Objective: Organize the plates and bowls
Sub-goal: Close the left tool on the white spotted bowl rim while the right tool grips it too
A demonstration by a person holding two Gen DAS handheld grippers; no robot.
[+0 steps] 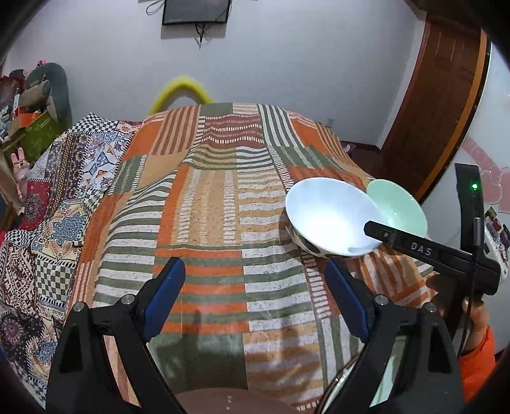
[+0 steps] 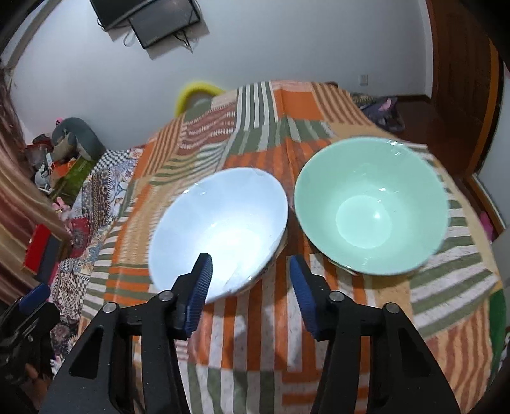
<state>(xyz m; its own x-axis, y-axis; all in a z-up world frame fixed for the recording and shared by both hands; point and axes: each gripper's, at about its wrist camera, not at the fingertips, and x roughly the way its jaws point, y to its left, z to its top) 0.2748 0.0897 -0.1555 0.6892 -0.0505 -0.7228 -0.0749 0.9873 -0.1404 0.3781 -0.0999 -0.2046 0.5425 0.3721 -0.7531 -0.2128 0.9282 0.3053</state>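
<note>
Two bowls sit side by side on a table draped in a patchwork cloth (image 2: 255, 360) of orange, green and cream stripes. The white bowl (image 2: 220, 232) is on the left and the mint-green bowl (image 2: 373, 207) on the right, their rims very close; from the right wrist view a narrow strip of cloth shows between them, while from the left wrist view the white one overlaps the green. Both stand upright and empty. The right gripper (image 2: 250, 280) hangs over the near edge of the white bowl, its blue pads parted, one finger over the bowl's inside and the other over the cloth just outside the rim, not pressing on it. The left gripper (image 1: 255, 280) hovers over bare cloth to the left of the bowls, well apart from them, its jaws spread wide with nothing between them. A person's hand in an orange sleeve (image 1: 478, 360) holds the right tool. Behind the table are a yellow chair back (image 1: 181, 92) and a wall-mounted screen (image 1: 196, 11).
</note>
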